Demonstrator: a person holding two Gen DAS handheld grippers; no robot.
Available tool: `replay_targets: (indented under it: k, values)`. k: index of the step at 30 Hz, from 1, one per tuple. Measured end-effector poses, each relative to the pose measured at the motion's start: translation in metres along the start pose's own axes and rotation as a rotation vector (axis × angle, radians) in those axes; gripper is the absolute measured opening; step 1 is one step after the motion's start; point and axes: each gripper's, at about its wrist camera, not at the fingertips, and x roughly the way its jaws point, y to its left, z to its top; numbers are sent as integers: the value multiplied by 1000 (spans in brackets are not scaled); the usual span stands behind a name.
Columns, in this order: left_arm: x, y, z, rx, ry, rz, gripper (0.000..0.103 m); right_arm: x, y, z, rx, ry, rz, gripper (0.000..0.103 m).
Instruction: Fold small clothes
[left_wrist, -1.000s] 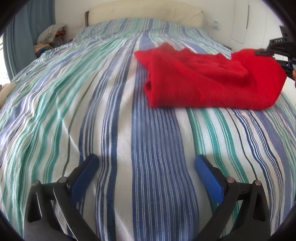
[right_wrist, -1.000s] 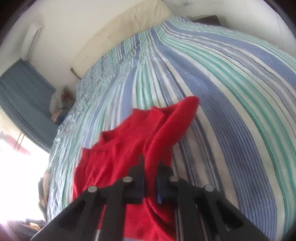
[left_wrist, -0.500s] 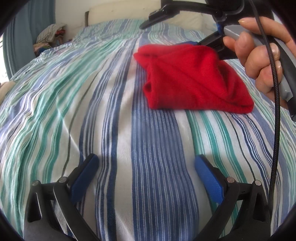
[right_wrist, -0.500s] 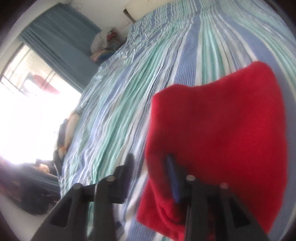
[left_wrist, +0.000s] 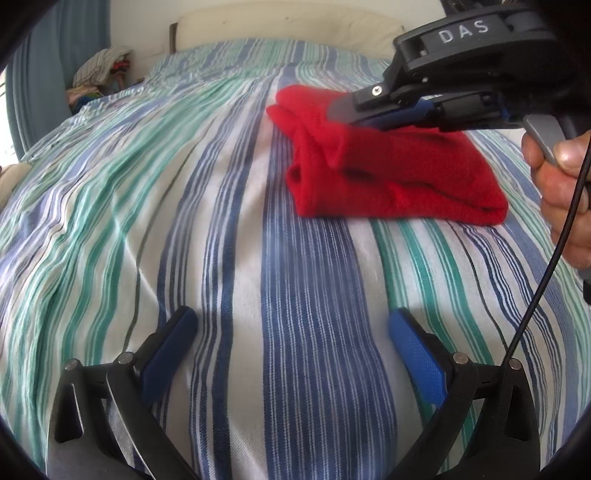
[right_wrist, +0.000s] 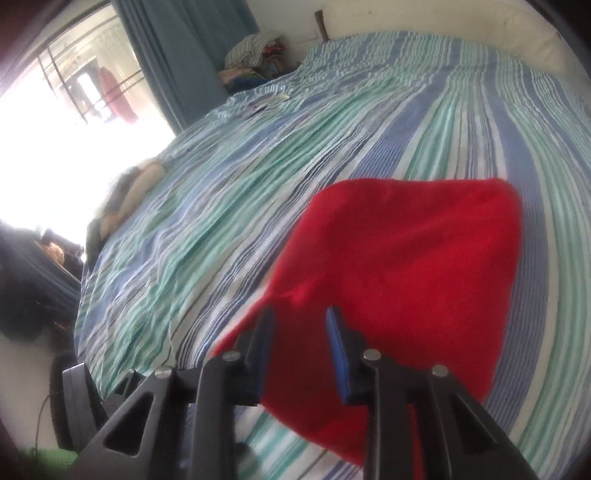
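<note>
A red knitted garment (left_wrist: 388, 177) lies folded on the striped bed sheet (left_wrist: 147, 184), ahead and to the right in the left wrist view. My right gripper (left_wrist: 343, 112), held by a hand (left_wrist: 557, 177), lies low over the garment's top left part. In its own view the right gripper (right_wrist: 300, 317) has its jaws closing with a narrow gap left. The red garment (right_wrist: 406, 258) shows in that gap, and the pads do not press on it. My left gripper (left_wrist: 291, 317) stands wide open above the bare sheet, short of the garment, with nothing between its fingers.
A pile of clothes (left_wrist: 99, 74) sits at the bed's far left corner beside a blue curtain (right_wrist: 184, 55). A cream headboard (left_wrist: 288, 22) closes the far end. A black cable (left_wrist: 535, 302) hangs from the right gripper across the left gripper's right side.
The right gripper carried the garment's right part over to the left, let it go and rolled. The garment now lies narrower, folded over itself. The left gripper has not moved.
</note>
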Motion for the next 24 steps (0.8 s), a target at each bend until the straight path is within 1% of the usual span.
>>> replay_targets:
  k: [1,2,4,5,8,12,14,16,17,19,20,21,24]
  values:
    - [0,0,0,0,-1,-1,103,13,5,-4,3,20,39,20]
    - [0,0,0,0,-1,-1,103,28,10,-9,-4,53,48,18]
    - [0,-1,0,-2,0,-3,103,55,23,-21,-53,125,26,17]
    - [-1,0,0,-4,-2,-6,103,60,27,-25,-73,140,31,18]
    - [-1,2,0,-21,-8,-28,103,45,33,-25,-90,107,31,18]
    - [-1,1,0,-20,-8,-28,103,-9,21,-26,-87,27,27,18]
    - [-1,0,0,-17,-6,-24,103,-34,10,-32,-86,-7,-6,19]
    - [-1,-1,0,-14,-5,-20,103,-50,-7,-41,-62,-22,-45,19]
    - [-1,-1,0,-14,-4,-20,103,-51,-16,-48,-43,-13,-66,19]
    - [-1,-1,0,-14,-4,-20,103,-43,-37,-62,8,35,-100,19]
    - [-1,-2,0,-14,-3,-20,103,-33,-46,-70,39,73,-106,19]
    - [-1,-2,-1,-13,-3,-19,103,-22,-51,-79,66,94,-92,19]
    - [-1,-2,-1,-13,-3,-19,103,-30,-52,-93,111,15,-61,19]
